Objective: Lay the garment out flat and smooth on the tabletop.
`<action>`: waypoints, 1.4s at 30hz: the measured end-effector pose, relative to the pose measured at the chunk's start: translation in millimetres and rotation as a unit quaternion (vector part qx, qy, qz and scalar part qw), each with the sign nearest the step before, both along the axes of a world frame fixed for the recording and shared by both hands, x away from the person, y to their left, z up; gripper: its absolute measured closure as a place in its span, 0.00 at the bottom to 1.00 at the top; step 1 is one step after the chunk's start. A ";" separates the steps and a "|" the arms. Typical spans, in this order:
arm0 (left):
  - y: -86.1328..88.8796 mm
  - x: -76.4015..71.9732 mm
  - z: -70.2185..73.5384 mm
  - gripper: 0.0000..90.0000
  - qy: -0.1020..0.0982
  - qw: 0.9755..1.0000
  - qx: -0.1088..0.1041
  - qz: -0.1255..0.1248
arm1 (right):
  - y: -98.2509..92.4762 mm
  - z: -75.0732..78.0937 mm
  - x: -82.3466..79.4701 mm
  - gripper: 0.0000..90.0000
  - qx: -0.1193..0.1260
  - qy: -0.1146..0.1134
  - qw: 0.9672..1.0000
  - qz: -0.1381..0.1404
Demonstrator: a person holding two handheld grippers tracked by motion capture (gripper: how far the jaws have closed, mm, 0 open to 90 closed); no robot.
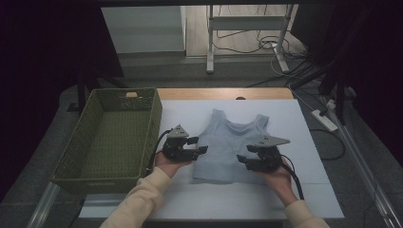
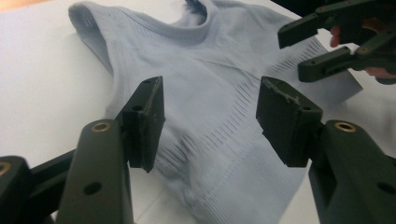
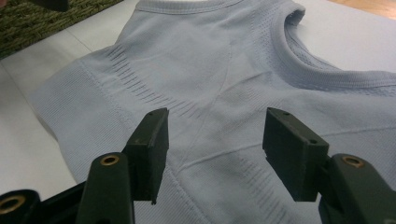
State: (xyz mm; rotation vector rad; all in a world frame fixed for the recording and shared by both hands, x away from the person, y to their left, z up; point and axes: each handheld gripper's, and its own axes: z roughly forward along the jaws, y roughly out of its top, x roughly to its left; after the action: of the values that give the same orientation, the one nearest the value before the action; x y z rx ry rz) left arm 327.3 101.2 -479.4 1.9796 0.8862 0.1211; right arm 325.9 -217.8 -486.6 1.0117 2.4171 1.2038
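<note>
A pale blue sleeveless top lies flat on the white table sheet, neck toward the far edge. My left gripper hovers open over the top's left side near its hem; its own view has the fabric between its spread jaws. At the right side near the hem, my right gripper is open too, with the top spread under it. Nothing is held. The left gripper view catches my right gripper farther off, jaws apart.
A green woven basket stands empty at the table's left, close beside my left hand. The wooden table edge runs along the back. Beyond it are a desk frame and cables on the floor.
</note>
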 end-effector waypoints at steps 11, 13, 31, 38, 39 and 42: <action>0.1 -2.2 -3.1 0.39 -0.009 1.000 0.009 -0.011 | 9.5 -6.7 4.7 0.43 -0.012 0.007 1.000 0.012; -0.1 -2.2 -3.0 0.39 -0.011 1.000 0.014 -0.009 | 12.0 -8.1 5.8 0.43 -0.016 0.008 1.000 0.013; 3.8 -0.6 -3.2 0.32 -0.010 1.000 0.012 0.005 | 34.5 -33.4 15.6 0.79 -0.078 0.051 0.996 0.000; 3.3 -0.5 -3.1 0.32 -0.012 1.000 0.012 0.003 | 33.8 -26.3 11.9 0.93 -0.072 0.020 0.997 0.012; 3.6 -0.3 -3.1 0.32 -0.011 1.000 0.011 0.004 | 33.2 -22.8 11.4 0.94 -0.071 0.012 0.997 0.011; 4.3 0.5 -2.9 0.32 -0.010 1.000 0.008 0.005 | 29.9 -11.1 12.8 0.94 -0.060 -0.004 0.998 0.005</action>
State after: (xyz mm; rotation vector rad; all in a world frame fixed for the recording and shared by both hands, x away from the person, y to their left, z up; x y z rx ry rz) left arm 327.8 105.5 -482.4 1.9858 0.8852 0.1545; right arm 338.7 -187.9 -497.7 0.9577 2.4576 1.0508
